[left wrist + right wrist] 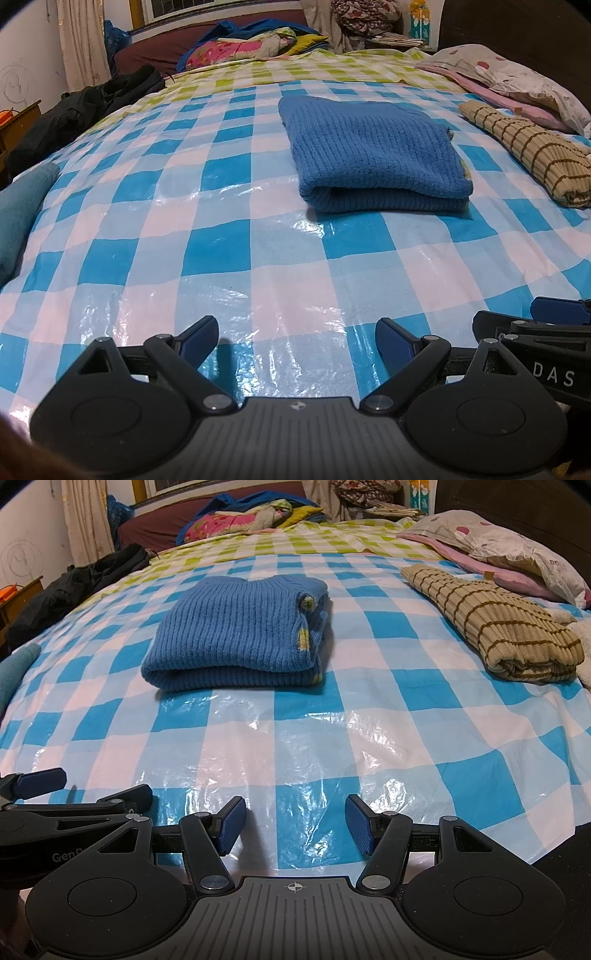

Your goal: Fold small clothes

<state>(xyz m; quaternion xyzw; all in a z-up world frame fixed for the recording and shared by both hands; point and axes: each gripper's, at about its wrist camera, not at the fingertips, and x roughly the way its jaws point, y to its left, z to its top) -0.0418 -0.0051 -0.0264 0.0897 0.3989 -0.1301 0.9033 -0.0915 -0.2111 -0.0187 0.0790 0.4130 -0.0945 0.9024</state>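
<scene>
Nearest: left gripper [296, 341], jaws spread wide, nothing between them, poised low over the near edge of the bed. Blue pads facing each other across bare sheet.

Beside it, to its right: right gripper [295, 823], jaws likewise parted and empty, at about the same height. Each gripper's side visible at the margin of the other's view, so the two sit close together, side by side.

Under and ahead of both: glossy checked plastic sheet [229, 236], blue and white, crinkled, covering the bed; green check further back.

Middle ground: blue knitted garment [240, 635], already doubled into a thick pad, rounded fold edge turned toward the grippers, open edges with a yellow trim toward its right side. Lies ahead and slightly right of the left jaws, ahead and to the left of the right jaws; roughly between the two, well apart from either. Long axis hard to judge; near fold edge runs crosswise to both.

Right of it, apart: striped beige knit [495, 627], rolled or folded, long axis slanting away leftward; nearer the right gripper.

Far: pillow [517, 550], dark clothing [85, 110] at left edge, bright bedding heap [251, 46] behind.
</scene>
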